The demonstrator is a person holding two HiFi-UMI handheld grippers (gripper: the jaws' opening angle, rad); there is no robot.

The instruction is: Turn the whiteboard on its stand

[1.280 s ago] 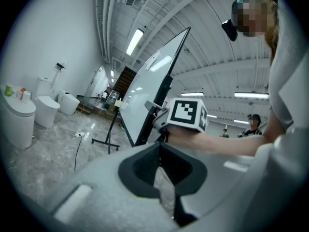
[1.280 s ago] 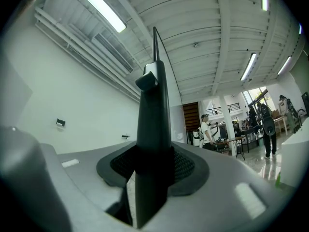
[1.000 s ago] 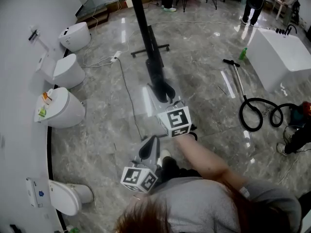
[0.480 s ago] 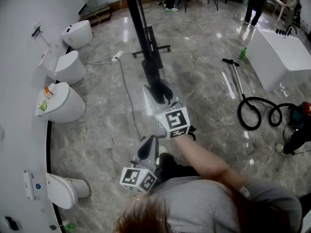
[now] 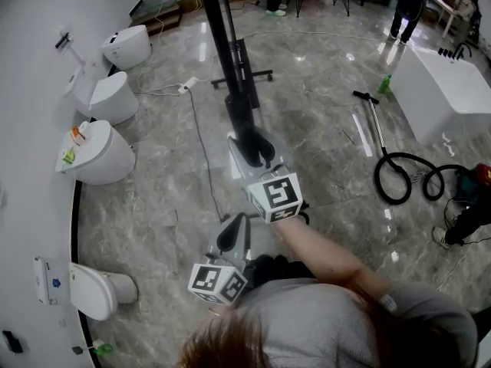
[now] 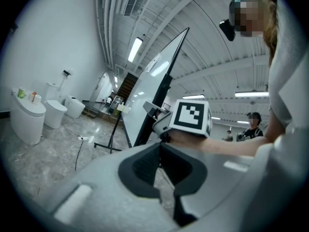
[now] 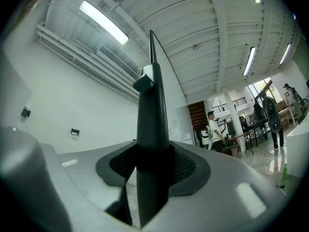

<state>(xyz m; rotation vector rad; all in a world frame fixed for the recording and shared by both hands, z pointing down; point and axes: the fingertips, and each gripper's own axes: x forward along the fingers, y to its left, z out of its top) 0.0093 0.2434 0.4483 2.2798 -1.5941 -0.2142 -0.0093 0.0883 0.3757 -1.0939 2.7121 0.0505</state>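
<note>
The whiteboard (image 5: 222, 37) shows edge-on in the head view as a long black bar over its wheeled stand (image 5: 244, 73). My right gripper (image 5: 257, 146) is shut on the lower end of that black frame edge. In the right gripper view the edge (image 7: 152, 105) runs upright between the pads of the right gripper (image 7: 153, 163), which press on both its sides. My left gripper (image 5: 234, 232) hangs lower, close to my body, apart from the board, shut with nothing in it. In the left gripper view, beyond the left gripper (image 6: 159, 151), the board's white face (image 6: 154, 81) stands tilted.
Several white toilets (image 5: 96, 156) line the left wall. A cable with a power strip (image 5: 188, 87) lies by the stand. At the right are a vacuum hose (image 5: 403, 179), a green bottle (image 5: 383, 84) and a white tub (image 5: 445, 83). A person (image 5: 403, 6) stands far back.
The floor and toilets have slid a little in the head view as both grippers and I shifted sideways. The right gripper keeps its hold on the board's edge.
</note>
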